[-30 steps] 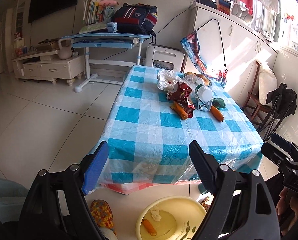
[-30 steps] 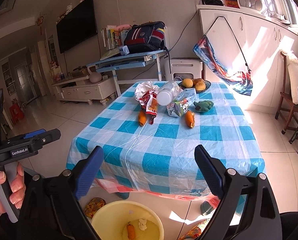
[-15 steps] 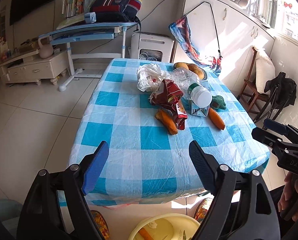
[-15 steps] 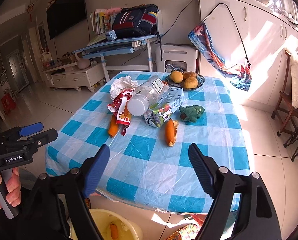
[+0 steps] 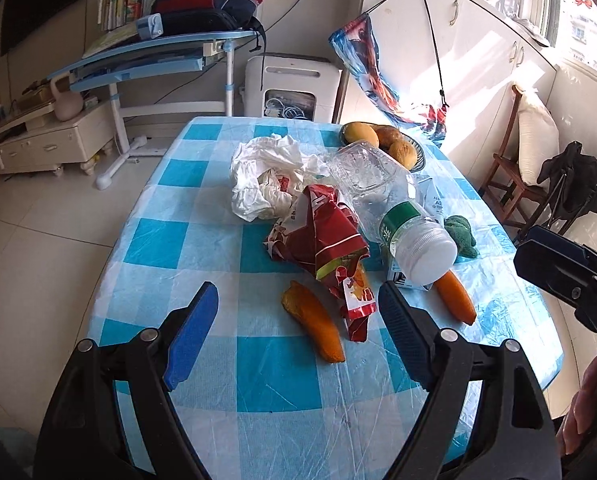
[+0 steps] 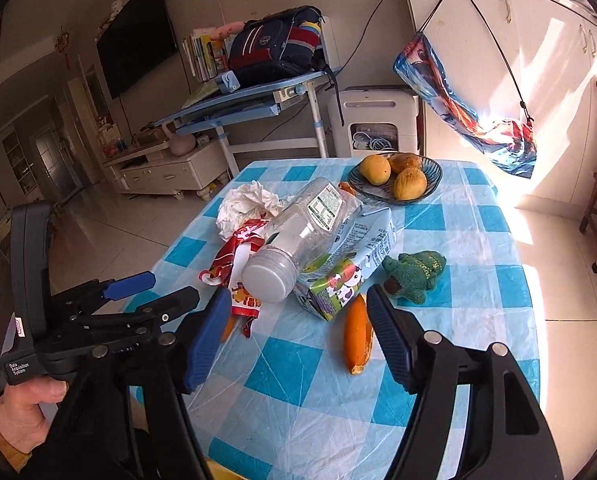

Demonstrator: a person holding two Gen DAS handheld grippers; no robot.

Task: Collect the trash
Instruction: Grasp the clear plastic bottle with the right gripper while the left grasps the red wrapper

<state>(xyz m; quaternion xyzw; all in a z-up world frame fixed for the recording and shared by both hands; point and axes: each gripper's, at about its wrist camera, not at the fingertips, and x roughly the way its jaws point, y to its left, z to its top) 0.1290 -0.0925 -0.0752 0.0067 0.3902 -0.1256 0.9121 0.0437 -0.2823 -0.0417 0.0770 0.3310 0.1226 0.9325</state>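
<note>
Trash lies on the blue checked table [image 5: 202,248]: a crumpled white tissue [image 5: 264,178], a red snack wrapper [image 5: 322,248], an empty plastic bottle [image 5: 382,200] resting on a milk carton [image 6: 348,264], and two orange peels [image 5: 314,322] [image 5: 454,294]. My left gripper [image 5: 296,328] is open, just above the near peel and the wrapper's end. My right gripper [image 6: 298,332] is open, with the other peel [image 6: 357,334] and the carton's corner between its fingers. Each gripper shows in the other's view [image 5: 558,276] [image 6: 130,300].
A green knitted toy [image 6: 416,272] lies beside the carton. A dark bowl of fruit [image 6: 396,176] stands at the table's far end. A blue desk with a backpack [image 5: 210,0] and a white appliance [image 5: 292,86] stand behind. A chair [image 5: 514,168] is at the right.
Both grippers have moved forward and down over the table toward the trash pile. The yellow bin on the floor has dropped out of both views.
</note>
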